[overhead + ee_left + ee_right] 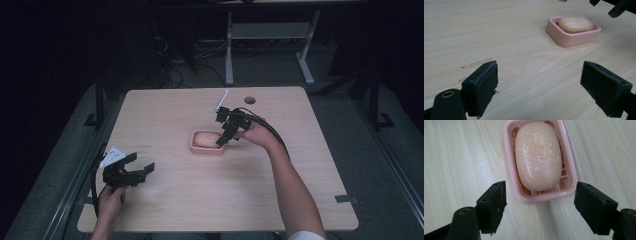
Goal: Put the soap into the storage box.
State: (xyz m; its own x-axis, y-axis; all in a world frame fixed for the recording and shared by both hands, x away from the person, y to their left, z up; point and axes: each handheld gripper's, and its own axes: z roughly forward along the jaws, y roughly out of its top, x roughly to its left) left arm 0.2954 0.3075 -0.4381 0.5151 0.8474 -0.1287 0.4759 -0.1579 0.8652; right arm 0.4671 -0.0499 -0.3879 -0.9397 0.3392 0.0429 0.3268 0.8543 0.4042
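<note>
Soap point(538, 155): a peach-coloured oval bar speckled with white flecks, lying inside the pink dish near the middle of the tabletop.
Dish point(509, 167): a pink rectangular tray with rounded corners and a slotted floor; the soap covers most of it, and it rests flat on the wood.
Tabletop point(165, 110): pale wood grain, bare around the dish; a round cable hole point(250, 100) sits near the far edge, beyond the right hand.
Faint marks point(480, 62): a pale smudge and small dark specks on the wood just ahead of the left tongs.
In the way: open wood lies between the left tongs and the dish; the right tongs hang over the dish's right end in the high view.
Left tongs point(139, 169): near the front left corner of the tabletop, well apart from the dish, spread wide with bare wood between the pads, pinching and touching no object.
Right tongs point(540, 206): spread wider than the dish is across, one pad off each side of its near end, poised above it; neither pad touches the dish or the soap.
Floor: dark, with cables and a white table frame beyond the far edge.
</note>
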